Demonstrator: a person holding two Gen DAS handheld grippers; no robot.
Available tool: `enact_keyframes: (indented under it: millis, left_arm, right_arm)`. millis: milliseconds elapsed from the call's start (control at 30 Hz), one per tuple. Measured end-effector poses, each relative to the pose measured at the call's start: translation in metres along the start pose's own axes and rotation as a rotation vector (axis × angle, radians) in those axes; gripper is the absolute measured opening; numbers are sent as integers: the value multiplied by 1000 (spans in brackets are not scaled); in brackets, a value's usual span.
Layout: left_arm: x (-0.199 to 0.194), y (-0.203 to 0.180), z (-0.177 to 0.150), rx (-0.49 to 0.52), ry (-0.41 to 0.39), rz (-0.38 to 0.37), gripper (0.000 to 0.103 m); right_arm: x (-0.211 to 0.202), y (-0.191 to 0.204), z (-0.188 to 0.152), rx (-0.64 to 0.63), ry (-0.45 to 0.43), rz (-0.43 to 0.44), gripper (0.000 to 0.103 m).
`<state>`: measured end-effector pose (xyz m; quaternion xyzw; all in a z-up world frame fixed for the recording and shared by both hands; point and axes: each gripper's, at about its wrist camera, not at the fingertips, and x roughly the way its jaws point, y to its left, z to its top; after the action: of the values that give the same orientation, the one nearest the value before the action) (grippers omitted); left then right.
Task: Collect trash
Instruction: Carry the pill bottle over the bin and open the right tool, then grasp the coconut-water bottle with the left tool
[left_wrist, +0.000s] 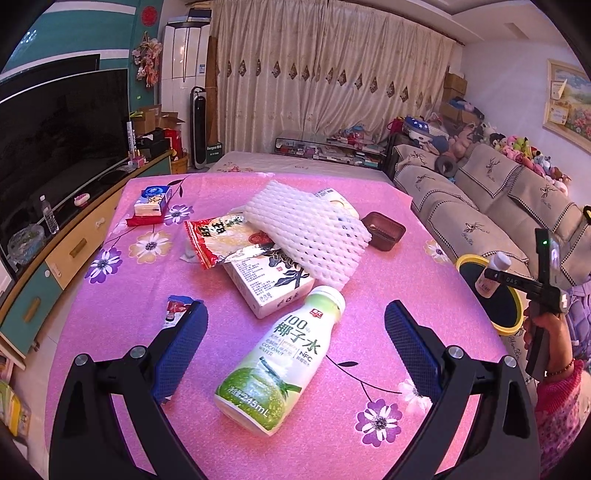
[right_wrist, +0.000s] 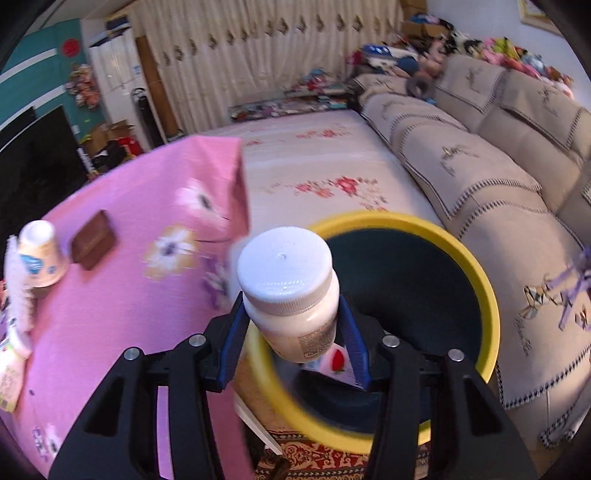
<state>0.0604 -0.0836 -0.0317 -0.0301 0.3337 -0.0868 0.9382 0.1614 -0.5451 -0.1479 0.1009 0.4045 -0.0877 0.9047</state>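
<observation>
Over the rim of the yellow round bin with a dark inside (right_wrist: 484, 295), the right gripper (right_wrist: 295, 332) pointed steeply downward, its blue-padded fingers (right_wrist: 232, 343) pinching a small cream plastic bottle with a white ribbed cap (right_wrist: 288, 291) by the body — cap toward the camera, base hanging above the bin's mouth. From the left wrist view that same right gripper (left_wrist: 491, 280) showed at the far right edge, held by a hand (left_wrist: 546, 332) in a pink patterned sleeve, the little bottle (left_wrist: 491, 273) tilted in front of the bin (left_wrist: 471, 260).

Low over the pink flowered desk (left_wrist: 314, 424), the left gripper (left_wrist: 295, 350) angled down with its fingers (left_wrist: 184, 343) spread wide and gripping nothing. A green-and-white coconut water bottle (left_wrist: 280, 362) lay on its side between them, touching neither pad, cap pointing away. Beyond it lay a white carton with a dark leaf print (left_wrist: 269, 288), a white foam fruit net (left_wrist: 310, 232) — resting partly on the carton — and a red snack bag (left_wrist: 218, 236).
</observation>
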Motion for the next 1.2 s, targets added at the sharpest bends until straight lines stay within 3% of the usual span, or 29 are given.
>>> enact_keyframes:
  millis: [233, 467, 900, 1200]
  left_arm:
    - [7, -8, 0, 13, 14, 4, 95]
    - [13, -12, -2, 22, 28, 3, 95]
    - [17, -9, -6, 22, 33, 6, 95]
    - [21, -2, -14, 102, 78, -63, 95]
  right_arm:
    - [53, -34, -14, 60, 103, -60, 47]
    - [79, -47, -29, 88, 173, -93, 47]
    - [78, -48, -31, 92, 193, -117, 48]
    - [37, -35, -37, 80, 107, -64, 53]
